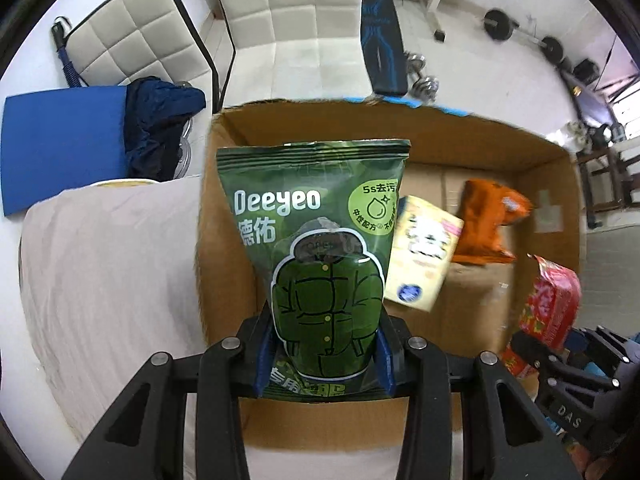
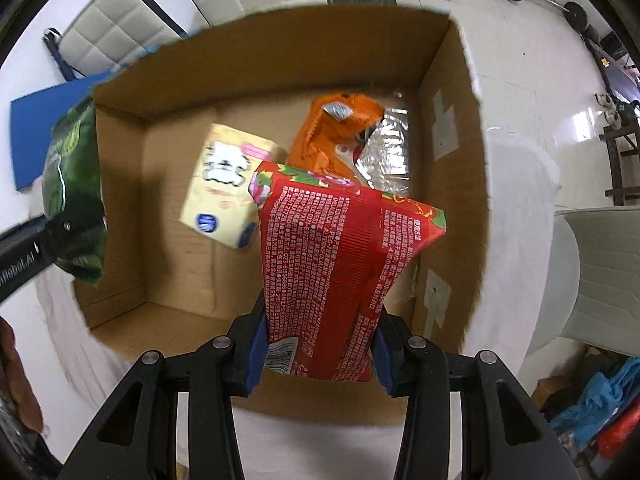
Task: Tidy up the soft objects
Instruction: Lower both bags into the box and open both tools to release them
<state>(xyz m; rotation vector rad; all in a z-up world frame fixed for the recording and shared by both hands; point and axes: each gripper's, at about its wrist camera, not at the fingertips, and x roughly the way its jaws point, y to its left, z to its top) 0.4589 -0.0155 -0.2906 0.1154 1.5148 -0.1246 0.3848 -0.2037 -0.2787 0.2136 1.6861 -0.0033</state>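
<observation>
My left gripper [image 1: 325,354] is shut on a green Deeyeo pack [image 1: 320,240] and holds it upright over the left side of an open cardboard box [image 1: 460,136]. My right gripper [image 2: 318,354] is shut on a red printed pack [image 2: 340,264] above the same box [image 2: 280,56]. Inside the box lie a pale yellow pack [image 1: 424,252] [image 2: 228,188] and an orange pack [image 1: 488,220] [image 2: 340,132] with a silver foil side. The green pack also shows at the left of the right wrist view [image 2: 76,196], the red pack at the right of the left wrist view [image 1: 548,300].
The box stands on a white cloth-covered surface [image 1: 112,264]. A blue mat [image 1: 60,144] and dark blue garment [image 1: 160,120] lie to the left. White padded chairs [image 1: 296,8] and gym weights [image 1: 520,28] stand behind on the floor.
</observation>
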